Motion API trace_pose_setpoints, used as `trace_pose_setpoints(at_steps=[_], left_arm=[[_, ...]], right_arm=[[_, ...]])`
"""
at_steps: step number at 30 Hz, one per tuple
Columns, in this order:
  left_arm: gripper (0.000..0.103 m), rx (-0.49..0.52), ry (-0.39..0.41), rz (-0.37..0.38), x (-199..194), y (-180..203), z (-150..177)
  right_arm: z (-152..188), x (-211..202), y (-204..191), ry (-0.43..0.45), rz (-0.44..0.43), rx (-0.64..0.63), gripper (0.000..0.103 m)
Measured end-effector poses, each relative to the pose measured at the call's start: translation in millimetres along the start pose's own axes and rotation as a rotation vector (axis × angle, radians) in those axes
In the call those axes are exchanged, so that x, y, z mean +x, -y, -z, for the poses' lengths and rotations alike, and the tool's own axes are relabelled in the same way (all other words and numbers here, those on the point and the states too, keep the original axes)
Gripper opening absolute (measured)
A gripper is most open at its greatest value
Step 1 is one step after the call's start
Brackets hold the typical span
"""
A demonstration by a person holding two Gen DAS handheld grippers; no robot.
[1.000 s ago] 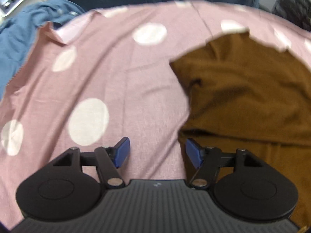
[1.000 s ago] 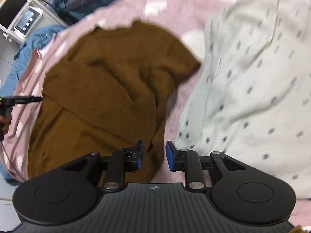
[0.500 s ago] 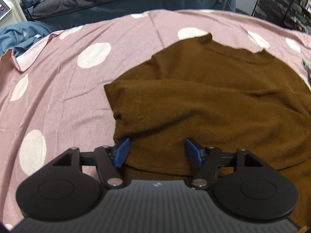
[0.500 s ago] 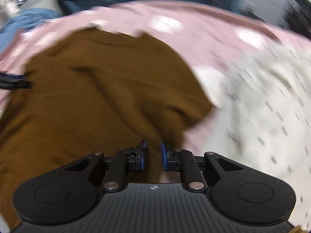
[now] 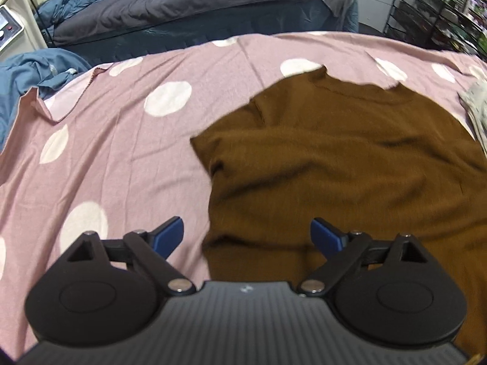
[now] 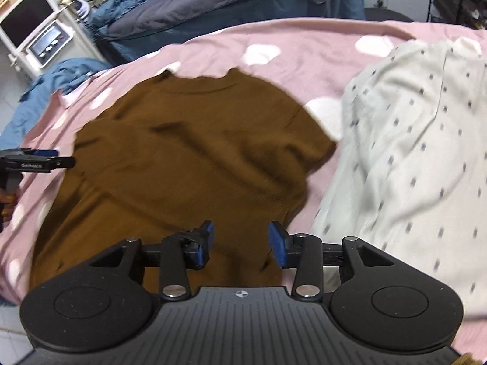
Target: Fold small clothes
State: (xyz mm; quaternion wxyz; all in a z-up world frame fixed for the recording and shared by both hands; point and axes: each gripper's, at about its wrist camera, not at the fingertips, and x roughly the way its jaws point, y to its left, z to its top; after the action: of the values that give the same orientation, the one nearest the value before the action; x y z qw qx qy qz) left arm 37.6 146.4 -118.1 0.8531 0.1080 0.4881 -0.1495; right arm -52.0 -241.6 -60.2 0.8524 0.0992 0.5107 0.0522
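Plenty of open room on my left: bare pink cotton sheet with white polka dots (image 5: pixel 127 158), nothing on it up to the turned-back corner. The rumpled brown knit sweater (image 5: pixel 350 164) fills the middle under both my grippers. On my right the crumpled cream garment with grey flecks (image 6: pixel 411 152) crowds close to the sweater's sleeve, leaving only a narrow pink strip between them.

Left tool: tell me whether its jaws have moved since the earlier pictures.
Yes. The left tool has just been opening; its blue pads now stand wider against its black body, above the brown sweater edge, gripping nothing.
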Motion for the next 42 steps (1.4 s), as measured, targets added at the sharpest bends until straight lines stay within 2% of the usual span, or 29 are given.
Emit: trace_pose_setpoints(at_steps=[4,8,10,11,17,19,23,26,29,35,38,40,42], left_arm=[[0.099,-0.007,-0.014,0.015,-15,-7,31],[0.099,-0.072,-0.088,0.117,-18,-15,61],[0.100,-0.082,-0.117,0.151,-21,-15,75],[0.101,-0.075,-0.127,0.154,-24,-13,82],[0.101,-0.094,-0.113,0.111,-62,-19,121],[0.101,-0.105,-0.111,0.102,-78,-20,137],[0.100,-0.103,-0.136,0.144,-99,-15,166],[0.092,-0.073,-0.189,0.141,-104,-7,184],[0.080,-0.085,-0.220,0.154,-105,-2,201],[0.075,-0.069,-0.200,0.132,-110,9,217],[0.058,-0.097,-0.193,0.124,-113,9,218],[0.046,-0.138,-0.197,0.147,-114,7,217],[0.041,-0.154,-0.214,0.163,-113,9,217]], right_arm=[[28,-8,-15,-0.061,-0.022,-0.043,0.070],[55,-13,-25,-0.118,-0.036,-0.041,0.071],[64,-16,-28,-0.126,-0.038,-0.027,0.076],[68,-19,-29,-0.128,-0.038,-0.019,0.081],[89,-28,-27,-0.190,-0.088,0.014,0.083],[98,-29,-22,-0.222,-0.124,0.040,0.089],[120,-39,-16,-0.257,-0.167,0.033,0.089],[135,-44,-13,-0.274,-0.177,0.021,0.089],[147,-44,-11,-0.292,-0.192,0.027,0.089],[152,-39,-13,-0.296,-0.229,0.059,0.089],[153,-34,-16,-0.305,-0.256,0.079,0.089],[153,-30,-19,-0.317,-0.267,0.087,0.089],[153,-28,-22,-0.321,-0.268,0.071,0.089]])
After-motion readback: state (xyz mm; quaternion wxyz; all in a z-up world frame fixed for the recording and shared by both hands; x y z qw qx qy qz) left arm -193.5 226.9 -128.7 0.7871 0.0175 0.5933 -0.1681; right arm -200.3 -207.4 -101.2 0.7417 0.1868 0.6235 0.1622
